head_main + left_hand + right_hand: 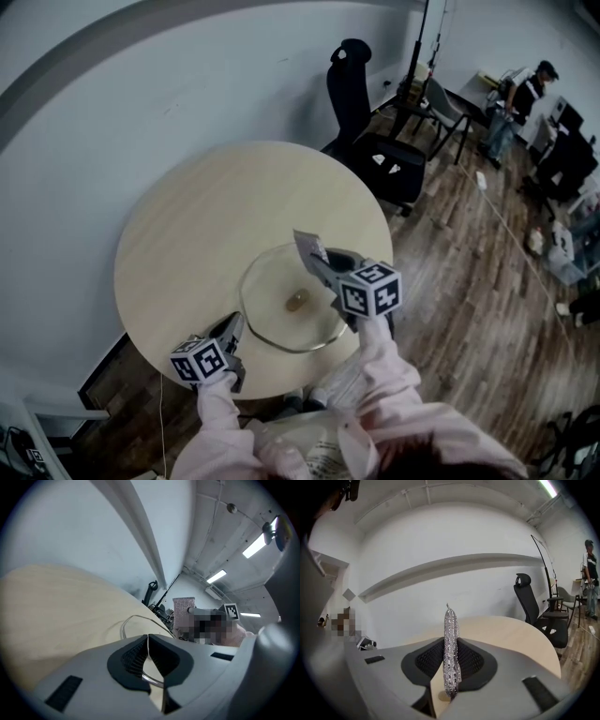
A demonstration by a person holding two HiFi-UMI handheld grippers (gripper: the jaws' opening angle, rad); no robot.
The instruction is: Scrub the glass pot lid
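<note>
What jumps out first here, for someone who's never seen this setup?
A clear glass pot lid lies flat on the round pale table, with its knob in the middle. By its right edge, the right gripper pinches a glittery silver scrubbing pad between its jaws.

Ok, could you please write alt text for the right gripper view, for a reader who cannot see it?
The right gripper holds a silvery mesh scrubbing pad on edge between its closed jaws. Behind it are a round pale wooden table, a white wall and a black office chair.
</note>
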